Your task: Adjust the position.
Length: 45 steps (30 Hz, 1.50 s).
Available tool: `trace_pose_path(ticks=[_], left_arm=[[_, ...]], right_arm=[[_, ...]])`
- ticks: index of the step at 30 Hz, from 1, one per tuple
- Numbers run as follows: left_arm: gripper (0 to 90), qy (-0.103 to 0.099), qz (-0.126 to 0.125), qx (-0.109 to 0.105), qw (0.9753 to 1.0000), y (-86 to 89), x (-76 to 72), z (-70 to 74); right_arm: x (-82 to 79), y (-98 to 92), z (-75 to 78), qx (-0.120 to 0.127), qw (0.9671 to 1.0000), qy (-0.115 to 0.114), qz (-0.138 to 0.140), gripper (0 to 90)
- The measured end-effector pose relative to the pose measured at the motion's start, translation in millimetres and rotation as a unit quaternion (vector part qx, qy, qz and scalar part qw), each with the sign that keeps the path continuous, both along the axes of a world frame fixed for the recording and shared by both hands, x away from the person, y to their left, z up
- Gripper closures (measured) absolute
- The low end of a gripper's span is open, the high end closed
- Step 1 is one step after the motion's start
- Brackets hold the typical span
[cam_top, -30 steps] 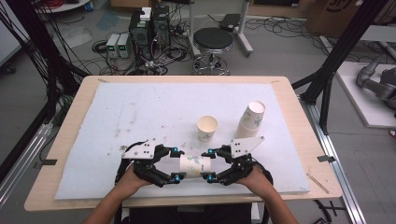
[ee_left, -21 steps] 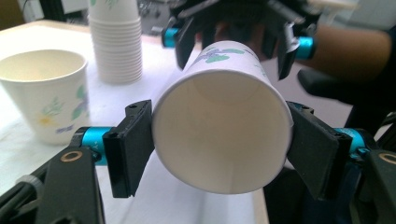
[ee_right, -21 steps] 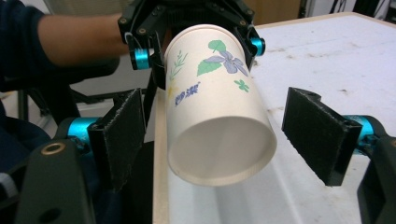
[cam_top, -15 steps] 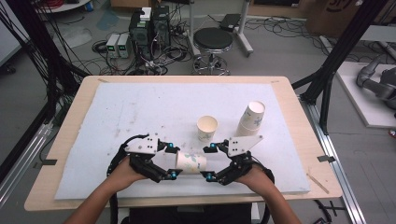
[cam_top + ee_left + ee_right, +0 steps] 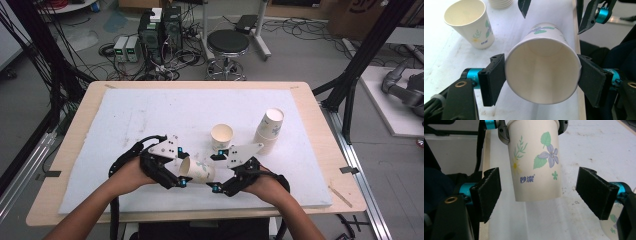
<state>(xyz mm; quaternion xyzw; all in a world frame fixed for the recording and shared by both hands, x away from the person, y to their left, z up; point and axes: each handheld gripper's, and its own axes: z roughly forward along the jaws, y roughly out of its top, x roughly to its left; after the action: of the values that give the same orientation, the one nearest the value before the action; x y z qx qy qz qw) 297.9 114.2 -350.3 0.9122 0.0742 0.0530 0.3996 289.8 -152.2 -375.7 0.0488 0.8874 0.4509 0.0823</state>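
The left gripper has its black foam-faced jaws clamped on the rim end of a paper cup, held on its side above the near edge of the white mat. The cup is smooth, tapered, printed with a purple flower and green leaves. The right gripper sits at the cup's base end, jaws spread wide and clear of it. At 12 o'clock a second cup stands upright; at 2 o'clock, a cup stack.
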Motion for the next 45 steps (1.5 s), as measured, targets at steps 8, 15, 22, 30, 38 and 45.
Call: trace_pose_path(ticks=[8, 15, 22, 30, 38, 45], left_arm=[[27.0, 0.002, 0.003, 0.04, 0.9992, -4.6, 1.5, 8.9], [27.1, 0.003, 0.003, 0.07, 0.9975, -10.1, 4.2, 15.4], [27.1, 0.007, 0.0, 0.093, 0.9956, -17.1, 6.6, 19.1], [27.1, 0.015, 0.0, 0.107, 0.9942, -22.1, 7.4, 18.1], [27.1, 0.019, 0.004, 0.11, 0.9938, -24.7, 7.3, 17.5], [27.1, 0.02, 0.002, 0.108, 0.9939, -26.2, 6.6, 17.6]], right_arm=[[3.1, 15.8, 4.2, -0.043, 0.9989, -0.014, 0.013, 21.1], [4.9, 23.5, 4.2, -0.062, 0.9978, -0.013, 0.016, 21.1], [6.1, 31.4, 4.2, -0.081, 0.9963, -0.022, 0.021, 21.2], [8.1, 42.4, 3.3, -0.099, 0.9947, -0.02, 0.021, 21.5], [9.3, 50.7, -1.0, -0.108, 0.9936, -0.021, 0.026, 25.5], [10.5, 53.4, -3.3, -0.112, 0.9932, -0.016, 0.028, 30.8]])
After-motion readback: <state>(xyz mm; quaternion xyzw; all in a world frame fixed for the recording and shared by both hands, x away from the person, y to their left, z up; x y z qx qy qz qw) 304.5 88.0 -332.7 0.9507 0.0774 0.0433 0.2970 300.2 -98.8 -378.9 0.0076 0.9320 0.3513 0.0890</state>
